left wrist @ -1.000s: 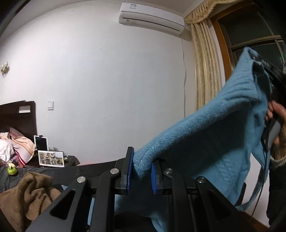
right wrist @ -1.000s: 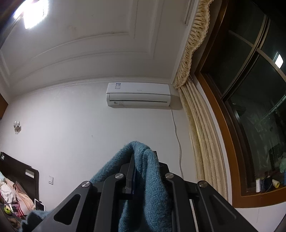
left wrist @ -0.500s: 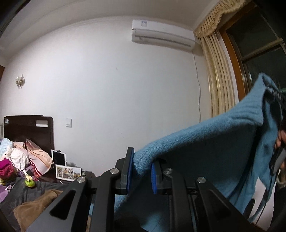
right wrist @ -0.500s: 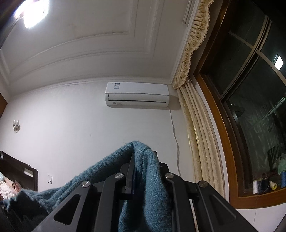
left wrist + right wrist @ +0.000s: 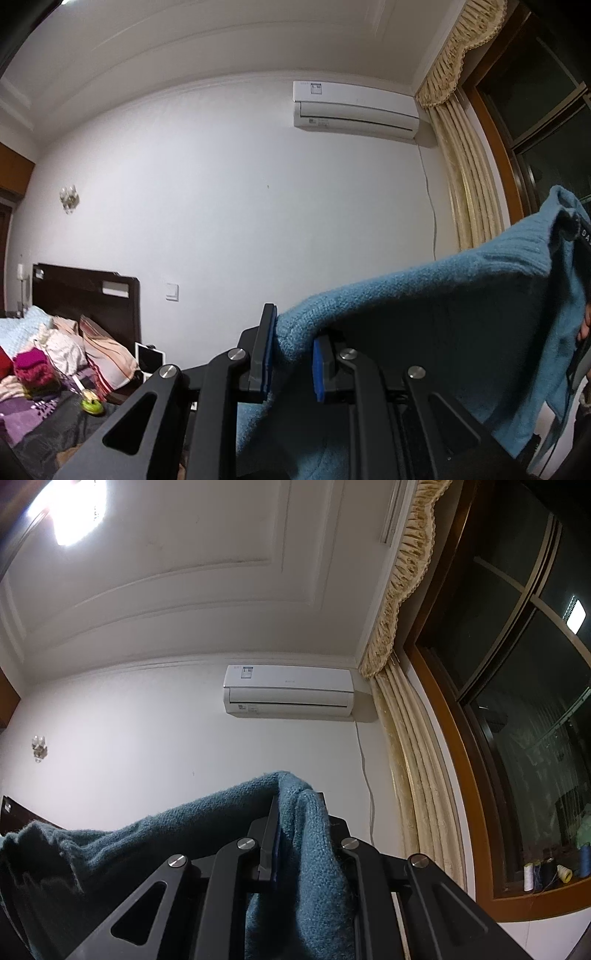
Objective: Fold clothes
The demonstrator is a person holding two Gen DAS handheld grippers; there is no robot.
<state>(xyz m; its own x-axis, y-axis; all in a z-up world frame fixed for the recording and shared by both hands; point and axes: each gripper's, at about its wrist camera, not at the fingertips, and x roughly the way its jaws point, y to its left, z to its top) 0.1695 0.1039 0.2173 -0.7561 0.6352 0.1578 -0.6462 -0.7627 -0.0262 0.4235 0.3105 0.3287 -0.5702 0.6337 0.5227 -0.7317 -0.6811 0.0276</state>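
A blue knitted sweater (image 5: 424, 314) hangs in the air, stretched between both grippers. My left gripper (image 5: 293, 350) is shut on one end of its top edge, between blue pads. From there the knit runs up to the right, where the other gripper's black body and a person's hand (image 5: 585, 325) show at the frame edge. In the right wrist view, my right gripper (image 5: 299, 834) is shut on a bunched fold of the sweater (image 5: 310, 867), which drapes over its fingers and trails off to the lower left. Both cameras tilt upward.
A bed (image 5: 44, 417) with pillows, piled clothes and a dark headboard lies low on the left. An air conditioner (image 5: 351, 107) hangs on the white wall, beige curtains (image 5: 469, 184) beside it. A dark window with thread spools on its sill (image 5: 546, 875) is at the right.
Both grippers have lifted and tilted upward while keeping hold of the sweater. The sweater's top edge now runs flatter and more stretched between them; more wall and ceiling show.
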